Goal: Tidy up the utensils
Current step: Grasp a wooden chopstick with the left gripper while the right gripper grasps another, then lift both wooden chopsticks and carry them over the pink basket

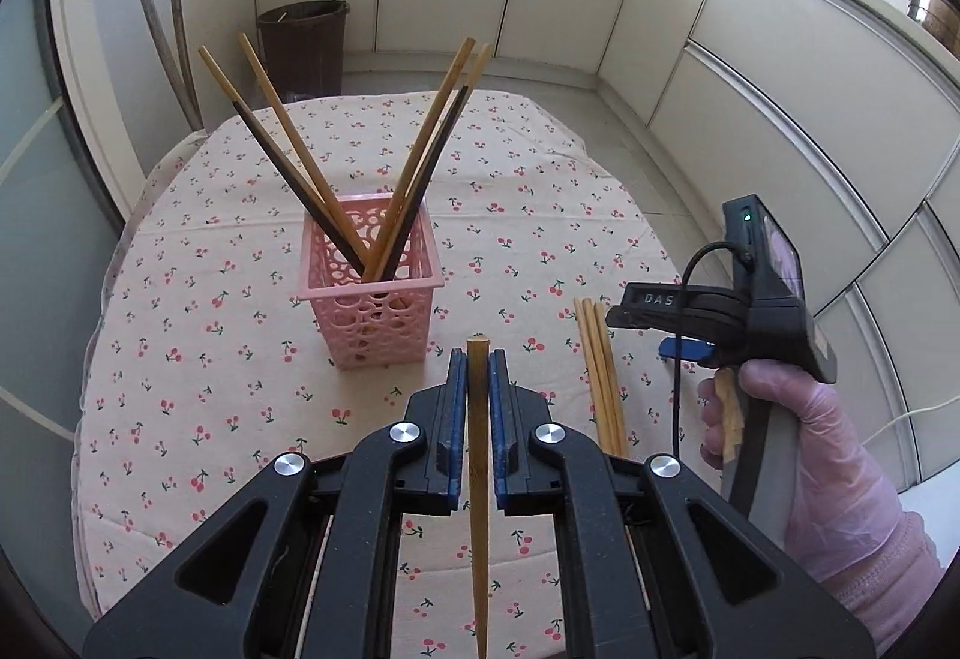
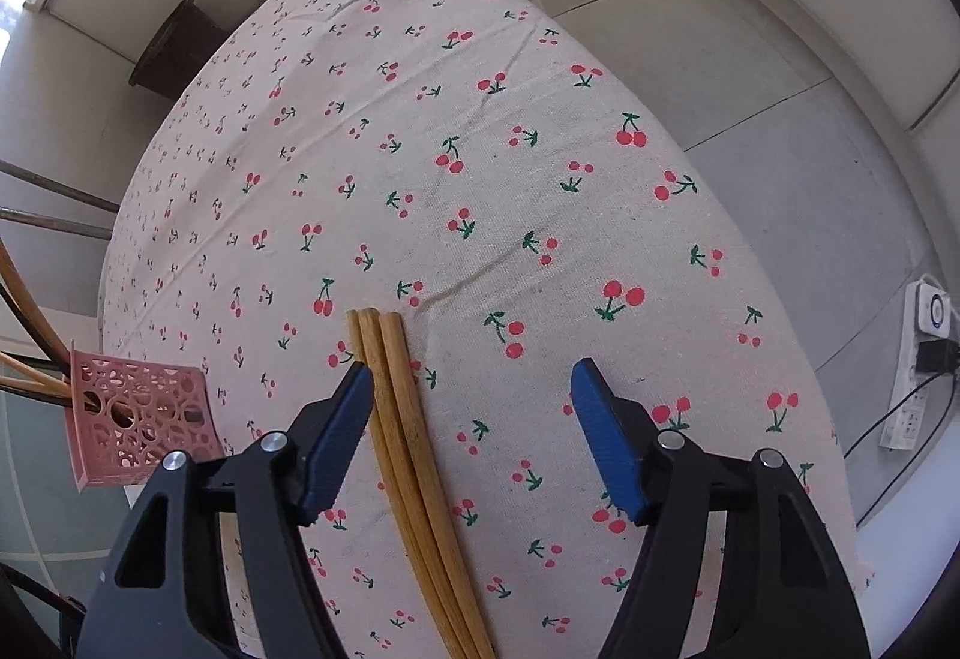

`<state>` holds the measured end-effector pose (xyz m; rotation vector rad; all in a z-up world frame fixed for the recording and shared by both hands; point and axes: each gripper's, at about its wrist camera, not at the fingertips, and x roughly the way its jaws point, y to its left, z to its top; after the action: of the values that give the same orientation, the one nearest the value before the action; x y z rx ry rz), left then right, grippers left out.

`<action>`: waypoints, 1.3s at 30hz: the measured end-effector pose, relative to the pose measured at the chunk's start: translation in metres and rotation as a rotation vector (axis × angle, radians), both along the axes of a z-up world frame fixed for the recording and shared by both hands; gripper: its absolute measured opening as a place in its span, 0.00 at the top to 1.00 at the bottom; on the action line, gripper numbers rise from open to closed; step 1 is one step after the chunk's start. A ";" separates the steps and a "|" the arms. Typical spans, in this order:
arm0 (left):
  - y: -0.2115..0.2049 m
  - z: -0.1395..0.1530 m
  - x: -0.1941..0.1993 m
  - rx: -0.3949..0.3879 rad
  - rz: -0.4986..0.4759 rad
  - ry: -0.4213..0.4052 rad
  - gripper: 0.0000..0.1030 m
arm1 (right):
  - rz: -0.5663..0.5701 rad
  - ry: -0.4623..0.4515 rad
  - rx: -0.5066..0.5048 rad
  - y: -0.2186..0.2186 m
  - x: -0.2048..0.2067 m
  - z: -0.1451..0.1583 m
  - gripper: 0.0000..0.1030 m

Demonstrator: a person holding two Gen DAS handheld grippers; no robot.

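My left gripper (image 1: 478, 365) is shut on a bamboo chopstick (image 1: 478, 479) and holds it above the table, just right of a pink perforated basket (image 1: 375, 311). Several bamboo and dark chopsticks (image 1: 336, 167) stand in the basket. Three bamboo chopsticks (image 1: 600, 377) lie together on the cloth to the right, also in the right wrist view (image 2: 408, 455). My right gripper (image 2: 471, 389) is open above them, its left finger beside them. The basket shows at the right wrist view's left edge (image 2: 141, 425).
A round table wears a cherry-print cloth (image 1: 252, 215). A dark bin (image 1: 303, 47) stands on the floor beyond it, by white cabinets (image 1: 750, 59). A power strip (image 2: 912, 389) lies on the floor to the right. My gloved right hand (image 1: 810, 449) holds the right gripper.
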<state>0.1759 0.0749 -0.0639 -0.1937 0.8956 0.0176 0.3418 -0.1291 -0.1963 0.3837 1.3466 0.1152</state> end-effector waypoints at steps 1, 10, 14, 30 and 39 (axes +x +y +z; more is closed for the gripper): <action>0.000 0.001 -0.001 -0.006 -0.001 -0.004 0.93 | 0.005 -0.002 -0.013 0.002 0.001 0.000 0.35; 0.010 0.005 -0.008 -0.029 0.004 0.002 0.93 | 0.042 -0.034 -0.106 0.016 0.008 0.000 0.38; 0.010 0.004 -0.007 -0.030 0.008 0.005 0.93 | 0.085 -0.068 -0.206 0.032 0.006 -0.001 0.38; 0.006 0.007 -0.010 -0.007 -0.010 -0.012 0.93 | 0.202 -0.103 -0.291 0.040 0.005 -0.003 0.81; 0.007 0.007 -0.011 -0.001 -0.001 -0.013 0.93 | 0.228 -0.126 -0.340 0.035 -0.013 -0.003 0.92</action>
<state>0.1654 0.0818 -0.0572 -0.1940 0.8823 0.0148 0.3287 -0.0943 -0.1990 -0.0630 1.2542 0.0954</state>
